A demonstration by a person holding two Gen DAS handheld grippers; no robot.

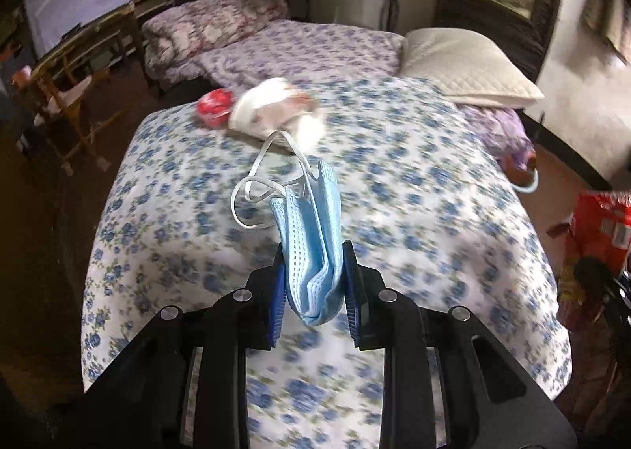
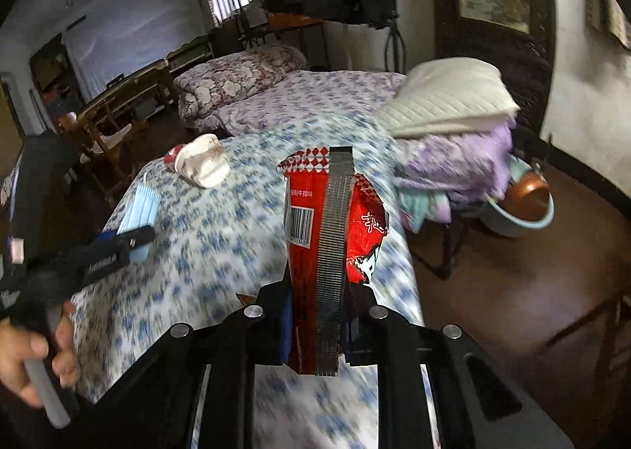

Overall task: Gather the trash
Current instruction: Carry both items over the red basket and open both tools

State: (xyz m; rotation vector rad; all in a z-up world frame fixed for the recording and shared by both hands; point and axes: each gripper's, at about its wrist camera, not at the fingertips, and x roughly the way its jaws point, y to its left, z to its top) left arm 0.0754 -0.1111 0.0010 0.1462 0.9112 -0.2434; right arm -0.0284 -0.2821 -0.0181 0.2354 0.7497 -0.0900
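While left gripper [image 1: 313, 283] clamps the mask [image 1: 313, 236] and right gripper [image 2: 315, 315] the wrapper [image 2: 315, 220], a cup [image 1: 272, 107] and red scrap [image 1: 215, 107] still sit on the bed [image 1: 434, 192].

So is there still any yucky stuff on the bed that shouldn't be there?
Yes. Near the far edge of the flowery bedspread lie a crumpled white paper cup and a small red wrapper beside it: litter on a made bed. The blue face mask and the torn red snack bag are already held in the grippers.
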